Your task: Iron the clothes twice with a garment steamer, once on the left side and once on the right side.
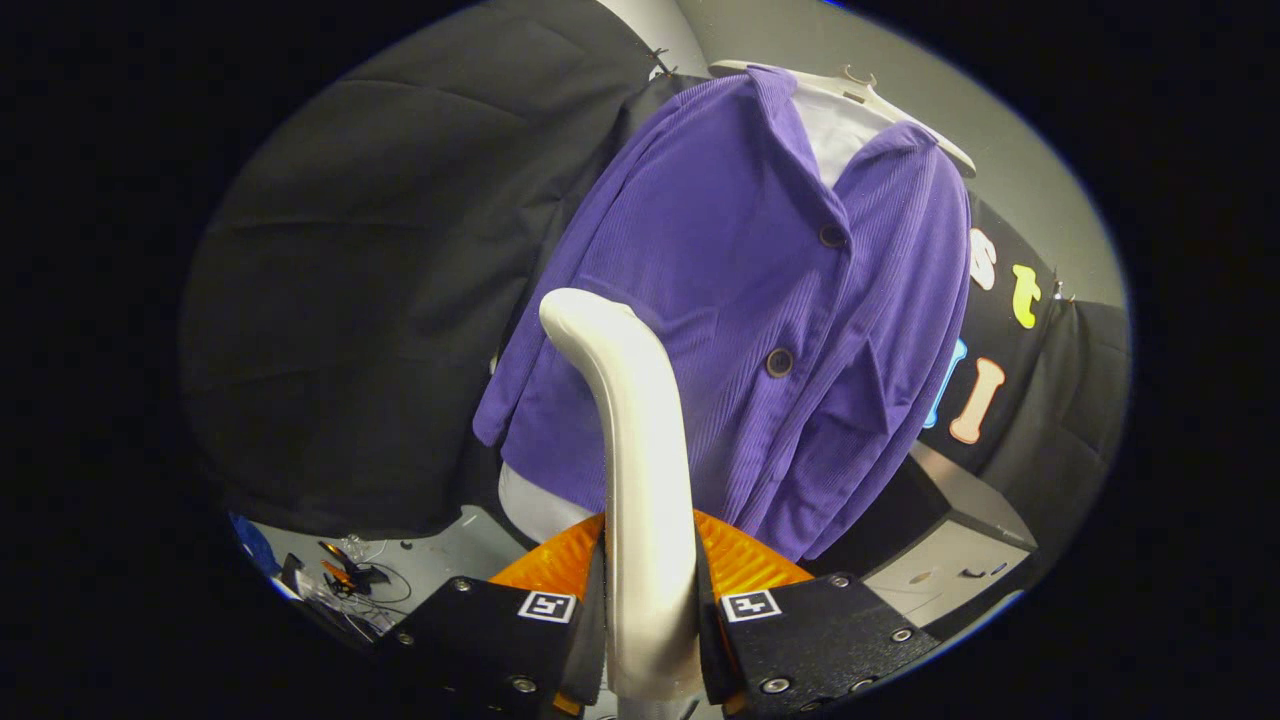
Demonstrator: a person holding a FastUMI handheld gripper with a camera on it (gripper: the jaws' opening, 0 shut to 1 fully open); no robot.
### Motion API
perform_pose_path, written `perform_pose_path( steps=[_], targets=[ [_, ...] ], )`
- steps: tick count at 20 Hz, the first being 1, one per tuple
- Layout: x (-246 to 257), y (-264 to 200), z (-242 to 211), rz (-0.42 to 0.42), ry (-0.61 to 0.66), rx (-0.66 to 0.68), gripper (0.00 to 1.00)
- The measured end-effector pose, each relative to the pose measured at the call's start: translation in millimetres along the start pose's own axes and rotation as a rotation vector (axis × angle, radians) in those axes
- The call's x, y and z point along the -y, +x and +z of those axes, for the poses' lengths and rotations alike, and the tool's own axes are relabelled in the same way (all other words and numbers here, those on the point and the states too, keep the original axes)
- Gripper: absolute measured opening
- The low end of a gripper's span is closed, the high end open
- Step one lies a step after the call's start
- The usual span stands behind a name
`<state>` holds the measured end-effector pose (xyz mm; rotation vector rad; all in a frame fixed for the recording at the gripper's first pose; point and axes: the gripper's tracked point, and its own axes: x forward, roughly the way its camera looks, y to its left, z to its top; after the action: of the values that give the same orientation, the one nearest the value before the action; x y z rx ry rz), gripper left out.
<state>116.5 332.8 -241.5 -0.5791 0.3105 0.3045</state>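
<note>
While the gripper [650, 610] clamps both fingers on the white garment steamer [635, 470], its curved handle rises between them toward a purple jacket [740, 300]. That jacket hangs buttoned on a white hanger [900, 110], just beyond the steamer, before black cloth.

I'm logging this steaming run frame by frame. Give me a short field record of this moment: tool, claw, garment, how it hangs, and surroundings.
tool: white garment steamer, its handle rising between the claw's fingers and curving toward the garment
claw: claw shut on the steamer handle, both fingers pressing its sides
garment: purple corduroy jacket, buttoned, dark buttons down the front
hanging: on a white hanger, just beyond the steamer's tip
contact: cannot tell if the steamer touches the fabric
surroundings: black cloth wall; grey cabinet beside the jacket's hem
</note>
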Motion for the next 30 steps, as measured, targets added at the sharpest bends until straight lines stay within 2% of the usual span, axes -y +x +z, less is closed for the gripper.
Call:
perform_pose_path(
  steps=[3, 11, 17, 26, 28, 30],
  targets=[
    [-1.0, -0.4, -23.2, 0.01, -0.015, -0.036, 0.39],
    [12.0, -19.4, -80.2, 0.039, 0.057, -0.16, 0.39],
    [41.3, -51.9, -121.4, 0.06, 0.159, -0.247, 0.39],
    [162.9, -119.3, -102.5, 0.016, 0.383, -0.196, 0.39],
    [196.6, -132.3, -84.7, 0.001, 0.421, -0.133, 0.39],
    [236.3, -138.2, -64.6, -0.031, 0.405, -0.067, 0.39]
  ],
)
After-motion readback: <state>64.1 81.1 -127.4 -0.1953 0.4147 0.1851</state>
